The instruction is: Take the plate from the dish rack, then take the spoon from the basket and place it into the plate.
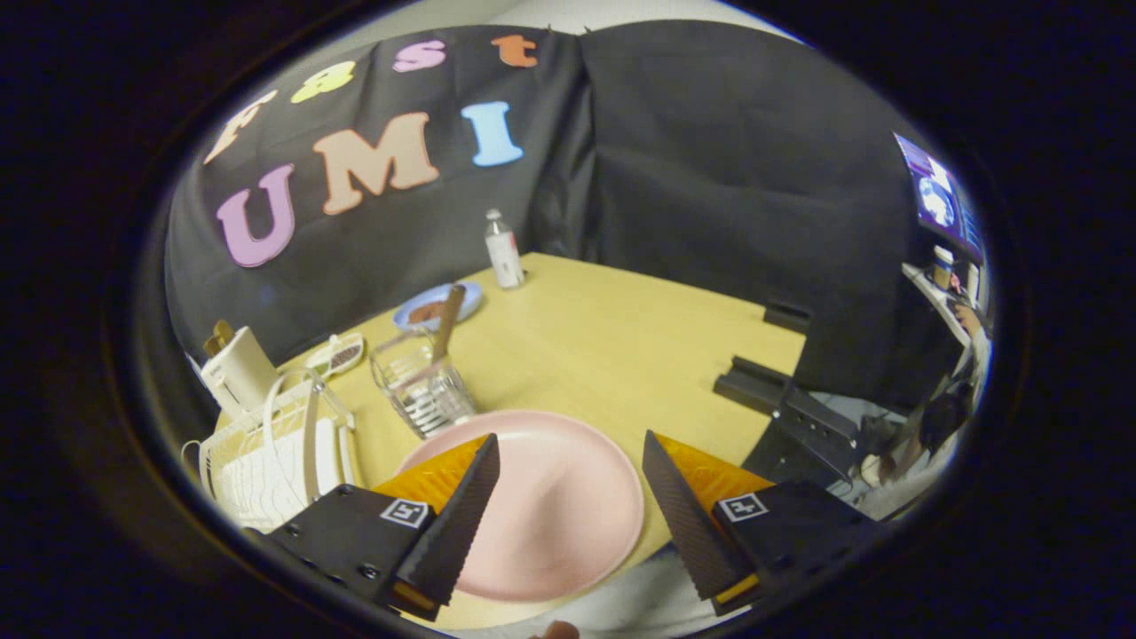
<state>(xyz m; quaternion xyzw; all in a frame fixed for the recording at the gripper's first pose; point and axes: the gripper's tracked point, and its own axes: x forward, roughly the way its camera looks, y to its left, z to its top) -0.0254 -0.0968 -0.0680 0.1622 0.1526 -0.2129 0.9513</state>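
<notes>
Plate [550,506] lies flat on the surface [603,346], off the dish rack [275,444]; claw [568,448] hovers wide open, empty. Spoon [448,319] in the far basket [422,390] remains.

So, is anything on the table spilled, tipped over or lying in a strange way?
Nothing stands out. The pink plate lies flat on the table, under the open gripper. The basket stands upright with the spoon leaning in it. The bottle is upright too. No spill shows.

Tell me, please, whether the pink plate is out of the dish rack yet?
Out: the pink plate lies flat on the table, beside the dish rack, beneath the open gripper.
</notes>
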